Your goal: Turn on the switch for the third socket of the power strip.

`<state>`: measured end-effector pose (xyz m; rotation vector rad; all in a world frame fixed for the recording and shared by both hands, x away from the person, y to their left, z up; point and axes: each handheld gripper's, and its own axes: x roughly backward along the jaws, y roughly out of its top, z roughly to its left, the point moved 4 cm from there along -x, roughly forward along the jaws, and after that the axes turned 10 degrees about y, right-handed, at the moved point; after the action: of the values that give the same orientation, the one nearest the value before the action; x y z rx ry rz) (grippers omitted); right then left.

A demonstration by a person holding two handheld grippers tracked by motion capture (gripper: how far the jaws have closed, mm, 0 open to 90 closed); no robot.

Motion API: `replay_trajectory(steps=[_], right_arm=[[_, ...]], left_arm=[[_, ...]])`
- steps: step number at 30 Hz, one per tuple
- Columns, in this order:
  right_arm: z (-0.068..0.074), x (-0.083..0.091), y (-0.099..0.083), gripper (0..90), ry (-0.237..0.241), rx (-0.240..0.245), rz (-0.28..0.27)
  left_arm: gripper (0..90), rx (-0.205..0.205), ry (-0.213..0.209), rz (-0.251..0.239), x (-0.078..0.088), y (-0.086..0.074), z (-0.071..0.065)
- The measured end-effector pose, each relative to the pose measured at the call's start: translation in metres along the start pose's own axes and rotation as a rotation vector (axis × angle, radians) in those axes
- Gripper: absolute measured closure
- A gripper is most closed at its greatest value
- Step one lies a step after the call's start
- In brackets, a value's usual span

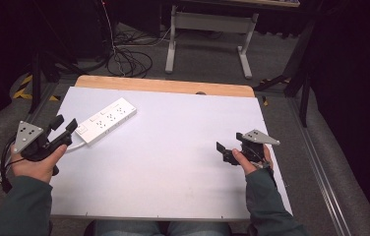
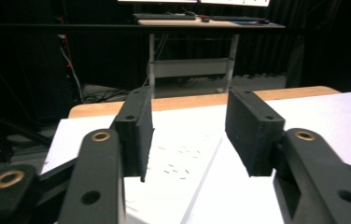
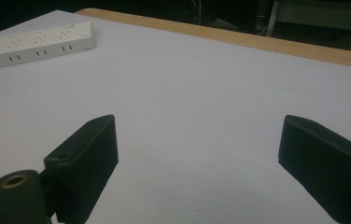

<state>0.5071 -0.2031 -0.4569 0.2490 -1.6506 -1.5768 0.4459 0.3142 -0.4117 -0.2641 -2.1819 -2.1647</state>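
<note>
A white power strip lies at an angle on the left part of the white table top. My left gripper sits just off the strip's near end, pointing at it. In the left gripper view the jaws stand apart, and the power strip shows in the gap just beyond them, with neither pad pressing on it. My right gripper rests at the right side of the table top. In the right gripper view it is wide open over bare white surface, and the power strip lies far off at the upper left.
The strip's white cable runs off under the left hand. A wooden edge borders the far side of the table. Beyond it, black cables lie on the floor beside a grey desk frame.
</note>
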Motion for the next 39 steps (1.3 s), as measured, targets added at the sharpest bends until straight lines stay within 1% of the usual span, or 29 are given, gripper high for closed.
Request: replay_trajectory(steps=[3, 8, 11, 13, 15, 19, 22, 29, 35, 39], right_arm=[[0.0001, 0.0004, -0.0001, 12.3, 0.0, 0.001, 0.0], [0.0011, -0.0002, -0.0005, 12.3, 0.001, 0.002, 0.005], [0.0008, -0.0001, -0.0006, 12.3, 0.001, 0.002, 0.005], [0.0007, 0.0002, -0.0005, 12.3, 0.002, 0.002, 0.004], [0.0009, 0.0004, -0.0004, 12.3, 0.001, 0.0, 0.004], [0.001, 0.0004, -0.0003, 12.3, 0.003, 0.002, 0.003], [0.001, 0.0005, -0.0003, 12.3, 0.002, 0.0, 0.004], [0.001, 0.0005, -0.0003, 12.4, 0.001, 0.0, 0.003], [0.0012, 0.0005, -0.0002, 12.4, 0.001, 0.001, 0.003], [0.0014, 0.0005, -0.0003, 12.4, 0.003, 0.002, 0.003]], left_arm=[[47.7, 0.0, 0.001, 0.003, 0.001, 0.0, -0.0001], [45.8, -0.006, -0.003, 0.007, 0.0018, -0.0007, -0.0019], [42.0, -0.001, -0.003, 0.012, 0.0029, -0.001, -0.0009], [37.8, 0.008, -0.006, 0.021, 0.003, -0.0024, -0.0002], [36.5, 0.001, -0.007, 0.023, 0.0038, -0.0028, 0.0007], [33.3, -0.013, -0.012, 0.022, 0.0045, -0.0035, 0.0002], [30.1, -0.015, -0.007, 0.018, 0.0053, -0.0034, 0.0003], [24.7, -0.006, 0.003, 0.008, 0.0076, -0.0027, 0.0017], [17.8, -0.001, 0.007, 0.008, 0.0088, -0.0026, 0.0014], [12.4, -0.008, 0.001, 0.002, 0.0088, -0.0022, 0.0007]])
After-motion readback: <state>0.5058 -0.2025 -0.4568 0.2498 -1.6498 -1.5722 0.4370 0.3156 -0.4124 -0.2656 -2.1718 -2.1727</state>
